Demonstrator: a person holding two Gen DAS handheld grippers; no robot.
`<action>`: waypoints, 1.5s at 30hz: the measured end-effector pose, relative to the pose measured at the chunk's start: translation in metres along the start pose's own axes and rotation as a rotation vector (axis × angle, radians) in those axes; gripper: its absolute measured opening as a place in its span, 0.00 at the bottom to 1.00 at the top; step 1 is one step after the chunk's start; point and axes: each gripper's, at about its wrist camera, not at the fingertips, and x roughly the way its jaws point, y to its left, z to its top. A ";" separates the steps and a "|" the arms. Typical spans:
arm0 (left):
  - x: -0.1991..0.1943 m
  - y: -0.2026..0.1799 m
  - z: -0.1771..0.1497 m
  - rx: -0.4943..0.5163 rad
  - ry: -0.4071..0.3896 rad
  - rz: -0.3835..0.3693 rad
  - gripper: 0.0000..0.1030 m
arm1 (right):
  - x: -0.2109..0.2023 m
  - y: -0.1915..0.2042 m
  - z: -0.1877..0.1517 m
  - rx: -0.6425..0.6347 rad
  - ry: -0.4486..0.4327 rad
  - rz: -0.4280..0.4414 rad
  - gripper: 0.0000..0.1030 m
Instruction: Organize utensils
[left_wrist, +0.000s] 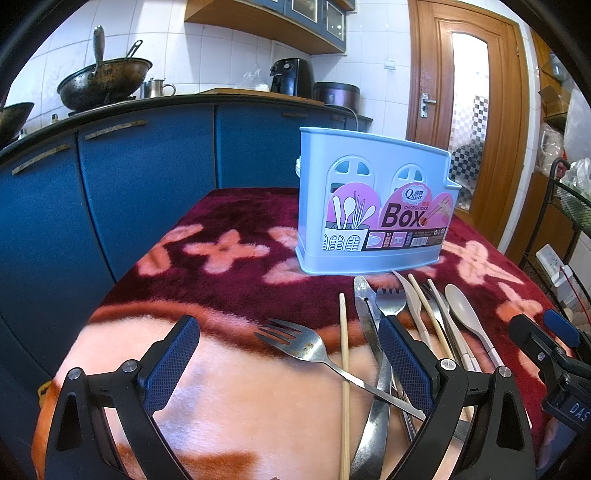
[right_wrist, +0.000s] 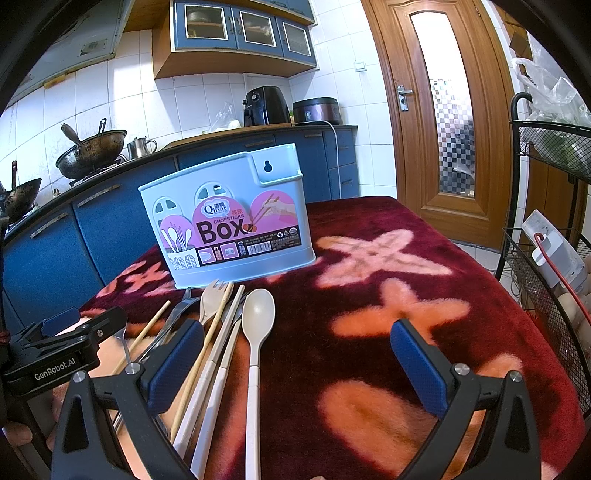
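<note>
Left wrist view: the left gripper (left_wrist: 288, 345), black with blue ribbed pads, hovers above the table with its fingers (left_wrist: 171, 363) spread wide apart and nothing between them. Under it lies a dark red fleece cloth with pale pink flower shapes (left_wrist: 229, 251), covering the table. On the cloth, toward the far edge, stands the pale blue plastic chopsticks box with a pink "Box" label (left_wrist: 373, 206), upright and with no utensils showing above its rim. Just in front of the box the utensils lie in a loose pile — a stainless steel fork (left_wrist: 306, 345) with tines pointing to the far left, a single bamboo chopstick (left_wrist: 344, 369) beside it, a steel knife (left_wrist: 365, 314), a second steel fork (left_wrist: 389, 301) and a cream plastic spoon (left_wrist: 461, 306) nearest the right edge. The right gripper (left_wrist: 554, 343) shows at the right border of the frame, over the cloth's right edge.

Right wrist view: the right gripper (right_wrist: 295, 354) is also held with its fingers wide apart and empty, above the cloth. The cream plastic spoon lies between its fingers, bowl toward the box, with a cream plastic fork (right_wrist: 214, 299) and pale chopsticks (right_wrist: 225, 332) overlapping beside it. The left gripper sits low at the left, labelled "GenRobot.AI". Behind the table runs a blue kitchen counter (right_wrist: 110, 229) carrying a blackened wok (right_wrist: 92, 151).
</note>
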 end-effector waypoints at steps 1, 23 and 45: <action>0.000 0.000 0.000 0.000 0.000 0.000 0.95 | 0.000 0.000 0.000 0.000 0.000 0.000 1.00; 0.000 0.000 0.000 -0.001 0.000 0.000 0.95 | 0.003 0.001 0.000 0.000 0.005 -0.002 1.00; 0.003 0.028 0.016 -0.019 0.136 0.016 0.95 | 0.026 -0.004 0.022 -0.019 0.252 0.072 0.77</action>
